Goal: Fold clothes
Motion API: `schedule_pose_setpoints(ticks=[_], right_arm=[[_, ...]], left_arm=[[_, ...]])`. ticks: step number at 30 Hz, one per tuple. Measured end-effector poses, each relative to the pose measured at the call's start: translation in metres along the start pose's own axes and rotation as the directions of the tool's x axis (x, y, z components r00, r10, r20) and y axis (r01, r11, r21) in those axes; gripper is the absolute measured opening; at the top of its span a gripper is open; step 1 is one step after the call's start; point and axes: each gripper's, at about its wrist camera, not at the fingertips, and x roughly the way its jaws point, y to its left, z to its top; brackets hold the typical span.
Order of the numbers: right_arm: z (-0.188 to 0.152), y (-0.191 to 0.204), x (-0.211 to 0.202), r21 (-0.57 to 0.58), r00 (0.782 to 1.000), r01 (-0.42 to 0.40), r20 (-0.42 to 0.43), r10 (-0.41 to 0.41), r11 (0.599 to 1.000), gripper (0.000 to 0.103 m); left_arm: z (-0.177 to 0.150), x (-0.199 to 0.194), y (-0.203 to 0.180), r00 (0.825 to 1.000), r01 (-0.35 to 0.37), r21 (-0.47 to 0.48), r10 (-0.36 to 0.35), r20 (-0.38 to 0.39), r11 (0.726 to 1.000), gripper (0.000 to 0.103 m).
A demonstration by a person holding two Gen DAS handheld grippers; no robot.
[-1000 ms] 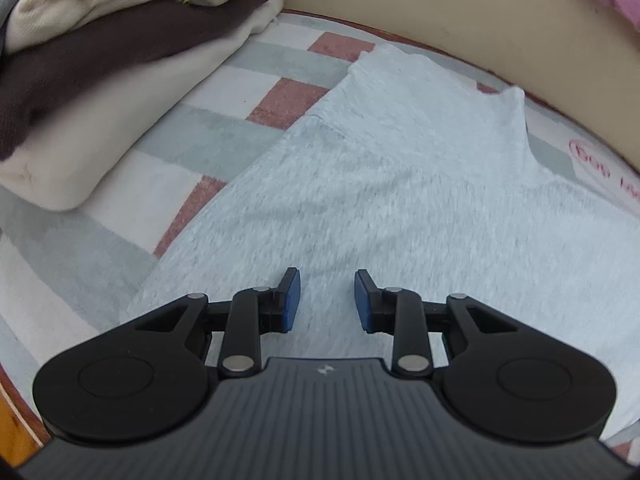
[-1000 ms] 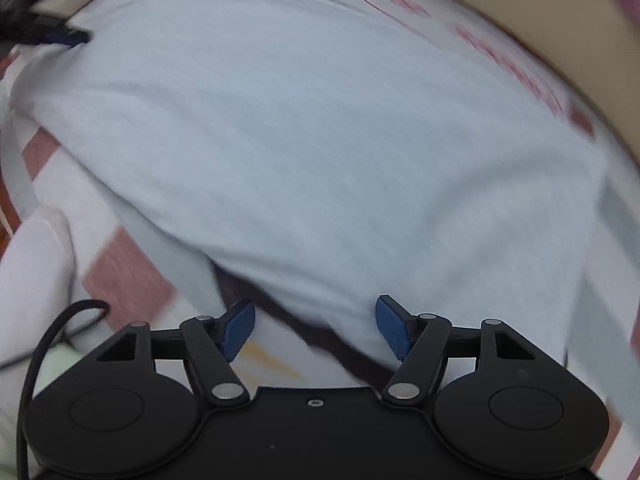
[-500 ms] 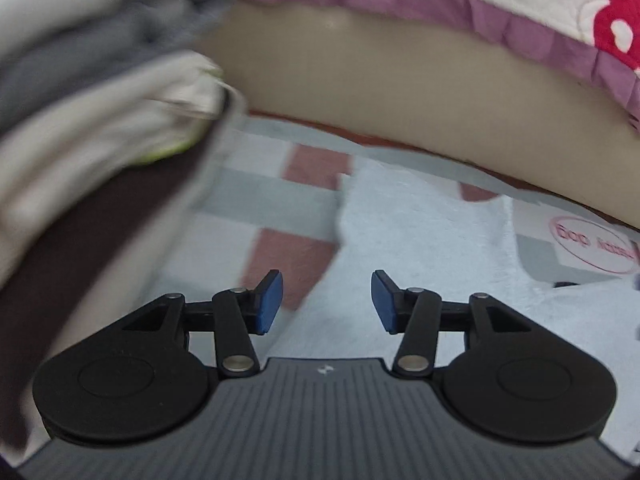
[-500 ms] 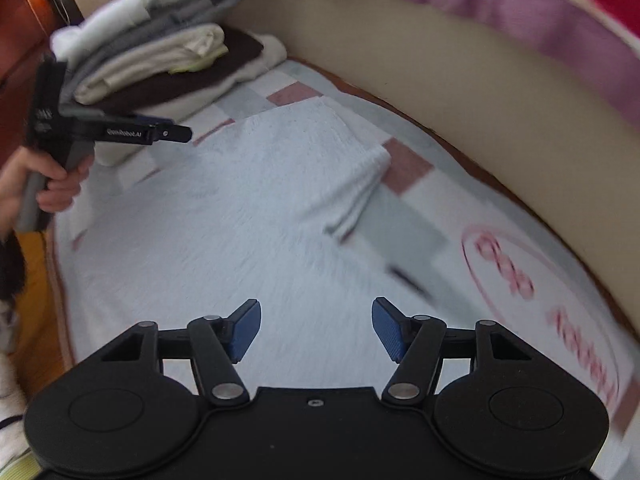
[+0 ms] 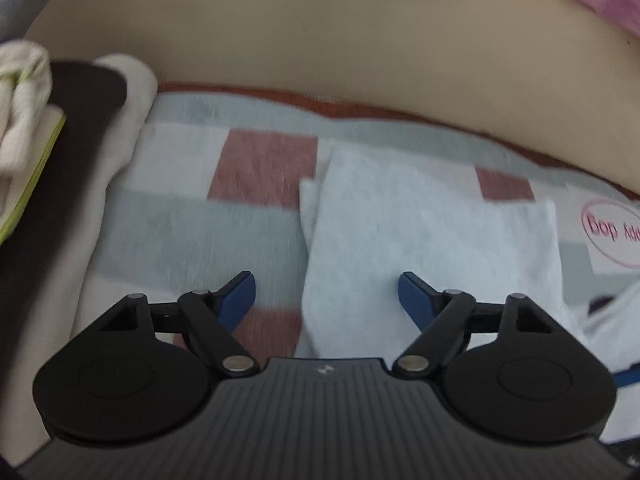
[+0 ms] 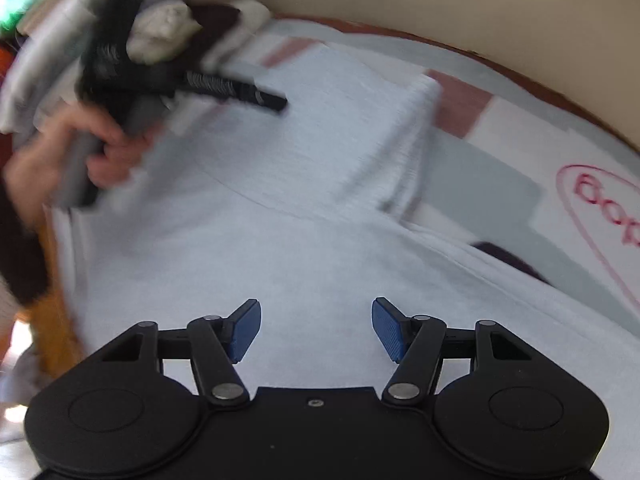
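Observation:
A pale grey-blue shirt (image 6: 280, 208) lies spread on a checked blanket, with its sleeve (image 5: 420, 232) stretching toward the far edge. My left gripper (image 5: 326, 296) hovers open over the sleeve's left edge with nothing between its fingers. Its black body (image 6: 224, 84) shows in the right wrist view, held by a hand (image 6: 100, 148) at the far left. Over the shirt's body my right gripper (image 6: 316, 324) stands open and holds nothing. Both views are blurred by motion.
A stack of folded clothes (image 5: 48, 128) in cream, dark brown and white stands at the left, and shows as the folded pile (image 6: 160, 32) at far left. The checked blanket (image 5: 256, 168) carries a pink printed oval (image 5: 612, 232). A beige wall (image 5: 360, 40) runs behind.
Both grippers have swung up from close over the shirt to look along the sleeve toward the wall. The left gripper's jaws have opened wider. The left hand has moved toward the sleeve.

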Motion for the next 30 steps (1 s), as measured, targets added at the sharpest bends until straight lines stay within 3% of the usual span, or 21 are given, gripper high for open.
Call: schedule_pose_setpoints(ticks=[1,3,4,6,7,9,12,14,17,18,19,20,21,23,24,25,26,28,30], right_arm=[[-0.002,0.003,0.000,-0.034,1.000,0.027,0.006,-0.027,0.999,0.067],[-0.004,0.001,-0.003,-0.034,1.000,0.000,0.025,0.001,0.999,0.067],[-0.005,-0.001,-0.005,-0.031,0.999,-0.017,0.034,0.018,0.999,0.067],[-0.006,-0.006,-0.006,-0.009,0.997,-0.054,0.053,0.054,0.999,0.067],[-0.006,-0.012,-0.004,0.012,0.996,-0.066,0.055,0.065,0.998,0.067],[-0.009,-0.027,0.000,0.104,0.992,-0.117,0.067,0.110,0.988,0.067],[-0.020,-0.059,0.006,0.332,0.967,-0.250,0.126,0.220,0.909,0.068],[-0.028,-0.081,0.010,0.468,0.943,-0.334,0.179,0.282,0.818,0.068],[-0.039,-0.113,0.016,0.637,0.895,-0.443,0.274,0.352,0.630,0.071],[-0.043,-0.124,0.018,0.682,0.877,-0.474,0.309,0.369,0.556,0.076],[-0.056,-0.136,0.022,0.765,0.849,-0.512,0.383,0.364,0.390,0.078],[-0.060,-0.140,0.023,0.793,0.843,-0.518,0.409,0.350,0.322,0.078],[-0.063,-0.143,0.024,0.809,0.841,-0.518,0.423,0.336,0.277,0.078],[-0.049,-0.135,0.019,0.791,0.868,-0.481,0.370,0.331,0.379,0.079],[-0.043,-0.130,0.018,0.784,0.880,-0.462,0.347,0.323,0.416,0.081],[-0.039,-0.126,0.019,0.784,0.886,-0.452,0.338,0.318,0.425,0.083],[-0.036,-0.122,0.021,0.786,0.890,-0.444,0.331,0.314,0.430,0.085],[-0.037,-0.113,0.027,0.811,0.883,-0.450,0.343,0.319,0.373,0.085],[-0.037,-0.102,0.038,0.815,0.861,-0.476,0.355,0.363,0.332,0.085]], left_arm=[[0.001,0.003,-0.004,1.000,-0.008,0.020,0.008,0.014,1.000,0.082],[0.001,0.008,-0.014,0.999,-0.020,0.073,0.016,0.046,0.997,0.081],[-0.001,0.007,-0.018,0.998,-0.012,0.085,0.007,0.064,0.996,0.075],[-0.005,0.003,-0.025,0.995,0.010,0.094,-0.019,0.099,0.996,0.041],[-0.007,0.001,-0.029,0.993,0.020,0.099,-0.032,0.117,0.995,0.013],[-0.012,-0.004,-0.036,0.987,0.042,0.109,-0.058,0.152,0.993,0.008],[-0.037,-0.036,-0.042,0.972,0.095,0.094,-0.113,0.205,0.991,0.007],[-0.055,-0.060,-0.046,0.959,0.133,0.084,-0.149,0.241,0.988,0.007],[-0.083,-0.095,-0.052,0.934,0.189,0.072,-0.202,0.294,0.979,0.007],[-0.092,-0.106,-0.054,0.924,0.208,0.068,-0.219,0.312,0.976,0.007],[-0.101,-0.118,-0.056,0.914,0.227,0.065,-0.235,0.330,0.972,0.007],[-0.110,-0.130,-0.058,0.903,0.246,0.062,-0.252,0.348,0.967,0.007],[-0.117,-0.132,-0.058,0.908,0.248,0.043,-0.248,0.337,0.968,0.007],[-0.129,-0.131,-0.058,0.929,0.240,-0.009,-0.227,0.293,0.971,0.007],[-0.136,-0.130,-0.058,0.938,0.235,-0.035,-0.217,0.270,0.971,0.007],[-0.142,-0.130,-0.058,0.947,0.229,-0.060,-0.208,0.247,0.972,0.007],[-0.148,-0.129,-0.058,0.954,0.222,-0.086,-0.199,0.223,0.971,0.007],[-0.161,-0.128,-0.058,0.968,0.206,-0.135,-0.182,0.175,0.969,0.007],[-0.173,-0.127,-0.058,0.978,0.188,-0.184,-0.167,0.125,0.965,0.007]])
